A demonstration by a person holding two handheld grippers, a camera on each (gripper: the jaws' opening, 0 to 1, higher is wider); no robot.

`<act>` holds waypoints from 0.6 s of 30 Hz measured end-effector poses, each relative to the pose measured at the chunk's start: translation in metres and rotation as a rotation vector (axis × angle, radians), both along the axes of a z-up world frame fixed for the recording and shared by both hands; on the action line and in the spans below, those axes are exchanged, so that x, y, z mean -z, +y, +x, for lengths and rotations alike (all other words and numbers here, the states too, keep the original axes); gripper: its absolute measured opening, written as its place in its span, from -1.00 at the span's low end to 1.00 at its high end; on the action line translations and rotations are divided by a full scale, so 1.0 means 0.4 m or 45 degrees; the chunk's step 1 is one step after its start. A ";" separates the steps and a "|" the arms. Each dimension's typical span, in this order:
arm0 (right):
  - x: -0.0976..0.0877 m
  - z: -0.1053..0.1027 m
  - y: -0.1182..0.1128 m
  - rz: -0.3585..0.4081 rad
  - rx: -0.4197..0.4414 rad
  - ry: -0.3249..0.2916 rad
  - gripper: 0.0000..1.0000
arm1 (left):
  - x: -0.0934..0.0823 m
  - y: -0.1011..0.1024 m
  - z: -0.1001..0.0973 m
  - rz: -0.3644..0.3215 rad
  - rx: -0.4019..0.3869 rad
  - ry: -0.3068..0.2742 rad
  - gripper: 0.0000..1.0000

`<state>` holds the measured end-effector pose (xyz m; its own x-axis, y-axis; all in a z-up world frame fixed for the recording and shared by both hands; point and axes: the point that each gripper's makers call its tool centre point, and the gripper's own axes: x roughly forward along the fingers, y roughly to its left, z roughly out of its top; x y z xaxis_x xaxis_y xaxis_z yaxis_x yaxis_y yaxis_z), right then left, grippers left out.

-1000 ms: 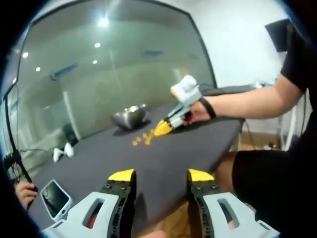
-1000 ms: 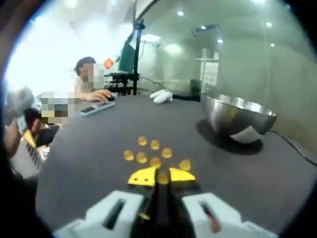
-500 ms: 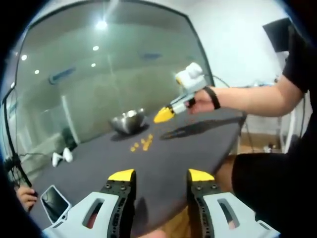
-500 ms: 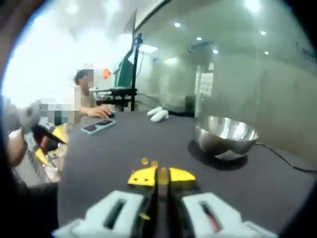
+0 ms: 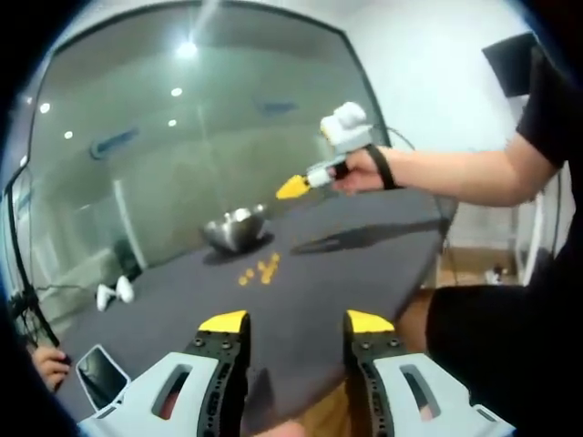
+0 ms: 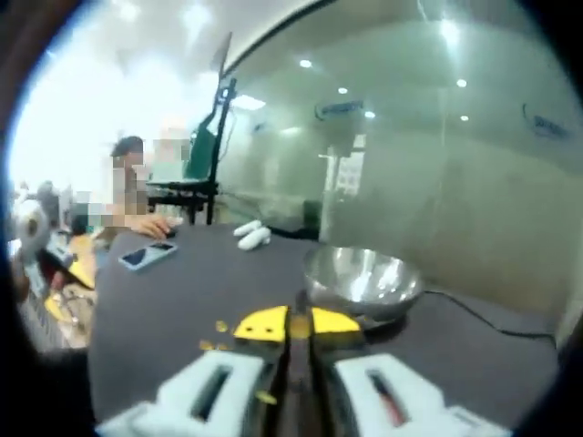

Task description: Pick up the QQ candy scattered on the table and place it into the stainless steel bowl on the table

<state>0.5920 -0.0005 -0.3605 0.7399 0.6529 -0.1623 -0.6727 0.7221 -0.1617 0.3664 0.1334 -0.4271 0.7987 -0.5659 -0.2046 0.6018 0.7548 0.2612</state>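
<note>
Several yellow-orange QQ candies (image 5: pixel 260 270) lie in a small cluster on the dark table (image 5: pixel 346 264), in front of the stainless steel bowl (image 5: pixel 235 228). My right gripper (image 5: pixel 293 188) hangs in the air above the table, to the right of the bowl. In the right gripper view, my right gripper (image 6: pixel 299 325) is shut on one candy. The bowl (image 6: pixel 363 280) is just ahead and slightly right of it. A few candies (image 6: pixel 220 326) stay on the table below left. My left gripper (image 5: pixel 296 323) is open with nothing in it, over the table's near edge.
A phone (image 5: pixel 98 373) lies at the table's near left corner beside a person's hand. Two white objects (image 5: pixel 114 293) sit at the far left. A cable (image 6: pixel 492 319) runs behind the bowl. A glass wall backs the table. Another person sits at a desk beyond.
My right gripper has risen off the table with a candy and moved toward the bowl. The left gripper has stayed in place.
</note>
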 end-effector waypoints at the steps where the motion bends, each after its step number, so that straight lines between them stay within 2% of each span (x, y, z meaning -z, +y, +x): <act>1: -0.001 0.036 -0.003 -0.003 0.020 -0.010 -0.82 | -0.001 0.001 -0.001 -0.002 0.002 0.001 -0.16; 4: -0.025 0.099 -0.005 0.021 0.045 -0.024 -0.82 | -0.022 -0.002 -0.009 -0.074 0.019 0.002 -0.16; 7: -0.039 0.146 0.005 0.038 0.071 -0.031 -0.82 | -0.029 0.006 -0.004 -0.077 0.005 -0.004 -0.16; 12: -0.056 0.233 0.041 -0.007 0.091 -0.059 -0.81 | -0.033 0.013 0.004 -0.072 -0.011 -0.003 -0.16; 18: -0.075 0.329 0.071 0.015 0.120 -0.059 -0.81 | -0.018 0.019 0.020 -0.047 -0.020 0.023 -0.16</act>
